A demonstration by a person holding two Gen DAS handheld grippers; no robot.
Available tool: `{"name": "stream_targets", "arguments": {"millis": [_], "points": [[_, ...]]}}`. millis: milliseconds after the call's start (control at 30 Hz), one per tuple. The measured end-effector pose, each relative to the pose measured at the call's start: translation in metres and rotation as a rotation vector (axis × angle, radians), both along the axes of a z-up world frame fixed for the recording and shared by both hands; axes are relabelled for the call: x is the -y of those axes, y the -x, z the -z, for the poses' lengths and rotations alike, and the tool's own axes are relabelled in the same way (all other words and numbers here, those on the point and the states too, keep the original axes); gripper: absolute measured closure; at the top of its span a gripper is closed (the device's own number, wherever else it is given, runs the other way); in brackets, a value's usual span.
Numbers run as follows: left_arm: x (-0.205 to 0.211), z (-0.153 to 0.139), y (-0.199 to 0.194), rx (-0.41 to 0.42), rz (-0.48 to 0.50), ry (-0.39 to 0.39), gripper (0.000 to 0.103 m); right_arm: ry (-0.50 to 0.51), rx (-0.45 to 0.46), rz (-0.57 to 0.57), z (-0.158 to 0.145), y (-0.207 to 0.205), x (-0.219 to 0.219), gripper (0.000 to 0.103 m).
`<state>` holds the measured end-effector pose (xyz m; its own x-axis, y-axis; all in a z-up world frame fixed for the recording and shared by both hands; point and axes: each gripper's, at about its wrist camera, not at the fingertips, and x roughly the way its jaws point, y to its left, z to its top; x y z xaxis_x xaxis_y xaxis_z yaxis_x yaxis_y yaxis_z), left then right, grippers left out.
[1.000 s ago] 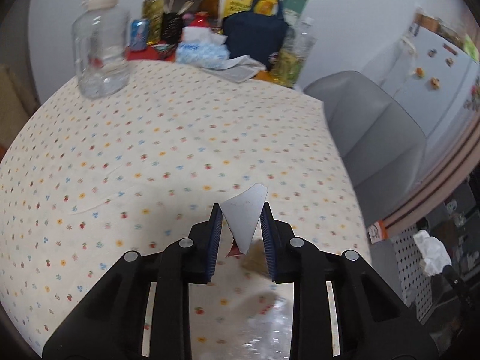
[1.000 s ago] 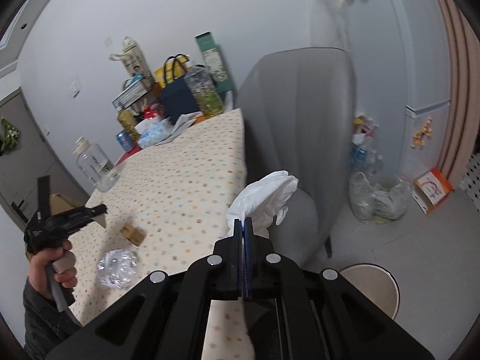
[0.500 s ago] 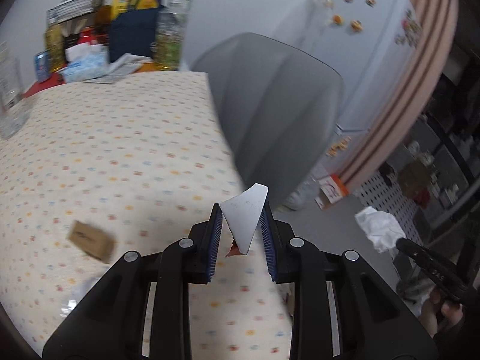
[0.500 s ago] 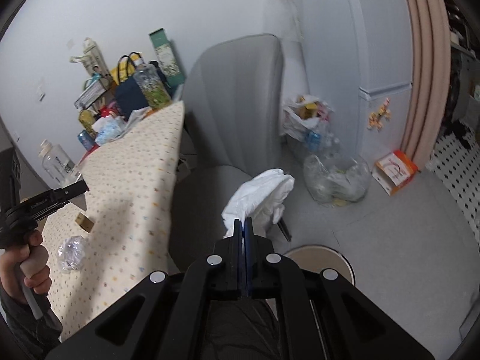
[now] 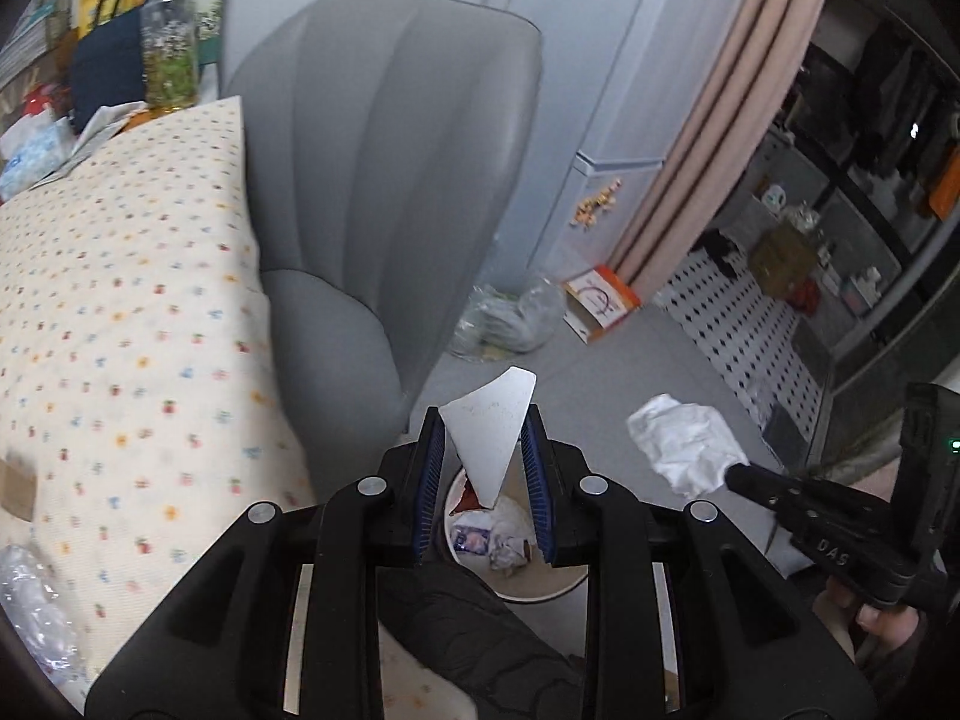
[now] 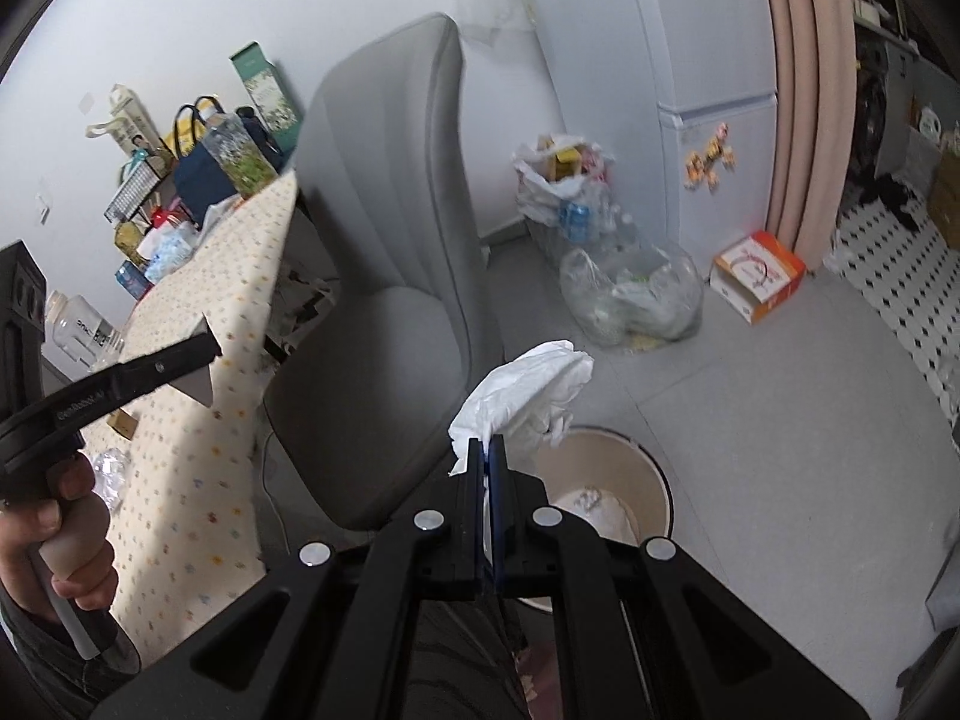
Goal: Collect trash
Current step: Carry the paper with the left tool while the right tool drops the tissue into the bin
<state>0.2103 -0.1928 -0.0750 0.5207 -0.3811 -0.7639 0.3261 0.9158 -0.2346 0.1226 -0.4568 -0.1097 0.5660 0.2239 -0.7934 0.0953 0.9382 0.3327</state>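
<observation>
My left gripper [image 5: 485,438] is shut on a silvery torn wrapper piece [image 5: 492,426] and hangs above a round beige trash bin [image 5: 510,570] on the floor, with trash inside. My right gripper [image 6: 487,450] is shut on a crumpled white tissue [image 6: 528,390], just above and left of the same bin [image 6: 606,498]. The tissue [image 5: 684,444] and right gripper also show in the left wrist view. The left gripper [image 6: 204,354] shows in the right wrist view over the table edge.
A grey chair [image 5: 384,180] stands between table and bin. The dotted tablecloth table [image 5: 120,300] holds a brown scrap [image 5: 15,489], crumpled clear plastic [image 5: 30,612] and clutter at the back. A clear bag of trash [image 6: 630,294] and an orange box [image 6: 759,276] lie on the floor.
Both grippers swung from the table toward the floor bin. The left one now holds the wrapper over the bin; the right one carried the tissue down near the bin's rim.
</observation>
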Motion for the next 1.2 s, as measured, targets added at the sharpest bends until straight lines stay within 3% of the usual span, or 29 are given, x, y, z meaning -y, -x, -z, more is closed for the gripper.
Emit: {"name": "stream_targets", "arguments": {"millis": [200,300,367,400,433,567,833,1033,1133,1200], "points": [[0.018,0.015,0.001,-0.032,0.024,-0.024,0.077,-0.038,-0.081,0.029,0.047,-0.005,0.009,0.1],[0.026,0.022,0.002,-0.045,0.036,-0.037,0.077,-0.112,-0.118,0.021,0.077,-0.01,0.008,0.096],[0.03,0.027,0.001,-0.054,0.04,-0.047,0.077,-0.13,-0.147,0.022,0.091,-0.011,0.006,0.074],[0.031,0.029,0.0,-0.059,0.043,-0.051,0.077,-0.119,-0.147,0.037,0.094,-0.009,0.006,0.048],[0.033,0.032,0.0,-0.065,0.046,-0.055,0.077,-0.111,-0.138,0.047,0.094,-0.008,0.006,0.041],[0.038,0.039,-0.004,-0.083,0.056,-0.061,0.077,-0.1,-0.131,0.061,0.091,-0.002,0.012,0.041],[0.062,0.046,-0.001,-0.1,0.11,-0.065,0.076,-0.026,-0.092,0.118,0.064,0.01,0.038,0.026],[0.082,0.048,0.003,-0.106,0.154,-0.066,0.076,0.046,-0.052,0.116,0.037,0.017,0.05,0.02],[0.094,0.051,0.003,-0.128,0.178,-0.056,0.069,0.06,-0.032,0.138,0.025,0.024,0.059,0.018],[0.101,0.053,0.004,-0.136,0.197,-0.056,0.049,0.071,-0.029,0.145,0.021,0.03,0.065,0.018]]}}
